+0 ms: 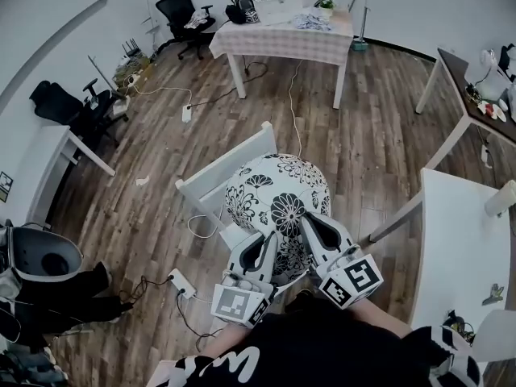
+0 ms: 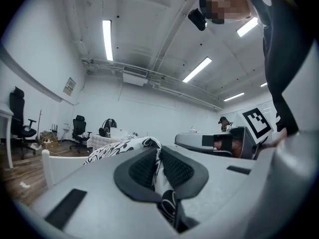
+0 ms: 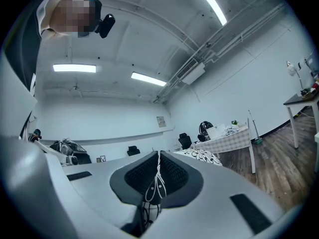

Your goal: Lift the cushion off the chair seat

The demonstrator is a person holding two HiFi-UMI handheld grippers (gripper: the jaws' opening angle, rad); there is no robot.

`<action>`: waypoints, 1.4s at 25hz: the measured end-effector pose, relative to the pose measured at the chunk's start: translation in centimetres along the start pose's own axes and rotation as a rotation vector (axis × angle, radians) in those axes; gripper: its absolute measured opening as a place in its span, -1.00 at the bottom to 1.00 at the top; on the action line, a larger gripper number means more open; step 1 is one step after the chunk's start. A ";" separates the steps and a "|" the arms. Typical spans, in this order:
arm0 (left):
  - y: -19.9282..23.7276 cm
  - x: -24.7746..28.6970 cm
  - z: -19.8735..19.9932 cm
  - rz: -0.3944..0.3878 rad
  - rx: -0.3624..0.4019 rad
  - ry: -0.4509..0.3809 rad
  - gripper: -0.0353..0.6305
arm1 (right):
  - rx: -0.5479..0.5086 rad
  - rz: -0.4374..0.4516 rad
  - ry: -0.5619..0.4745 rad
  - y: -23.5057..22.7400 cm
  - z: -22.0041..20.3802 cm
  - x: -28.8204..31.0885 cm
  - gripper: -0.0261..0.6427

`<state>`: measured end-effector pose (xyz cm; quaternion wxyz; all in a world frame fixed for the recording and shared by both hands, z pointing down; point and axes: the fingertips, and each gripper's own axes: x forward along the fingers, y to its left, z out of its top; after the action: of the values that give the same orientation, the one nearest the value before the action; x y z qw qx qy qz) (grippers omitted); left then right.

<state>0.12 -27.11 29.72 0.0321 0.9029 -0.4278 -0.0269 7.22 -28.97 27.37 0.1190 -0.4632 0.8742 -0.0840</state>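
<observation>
Both hands are on it. The left hand-held gripper (image 1: pixel 270 247) is pinched nearly closed on a fold of the cushion (image 1: pixel 278 192), with the flowered cloth squeezed between its pads (image 2: pixel 175 169). The right hand-held gripper (image 1: pixel 309 230) is clamped just as narrow on a thinner fold at the same near edge. Both point about level, side by side, close to the person's body.

The cushion sits over the white chair (image 1: pixel 230 161) and hides most of the seat. Its near edge is in the jaws and its far edge is by the chair back. From above I can't tell whether the underside is clear of the seat.

Where could it go wrong? The grips are on cloth alone, not on the padding, and the right one holds very little. My guess is that the cushion's own weight could drag that fold out of the right jaws, and then the whole thing swings on the left pinch and drops. A lift that tips it forward could catch the far edge on the chair back and tug the chair. Uneven hands would twist it. A wide pull to the right brings it close to the bench (image 1: pixel 455 232), and the cables (image 1: pixel 193 226) on the floor by the chair could snag a nudged leg
</observation>
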 end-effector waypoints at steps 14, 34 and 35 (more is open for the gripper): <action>-1.1 -12.4 -0.8 0.029 0.003 0.040 -0.83 | 0.026 0.031 0.052 11.2 -3.4 -3.7 -0.84; -5.2 -22.6 0.6 -0.039 -0.024 -0.012 -0.83 | 0.000 -0.015 0.068 20.5 -4.9 -11.3 -0.84; -5.7 -23.0 0.7 -0.038 -0.017 -0.016 -0.83 | -0.003 -0.014 0.062 20.6 -4.8 -11.8 -0.84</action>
<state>-10.07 -5.76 29.09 0.0359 0.9104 -0.4105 -0.0386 -4.01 -7.53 28.18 0.0907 -0.4665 0.8744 -0.0980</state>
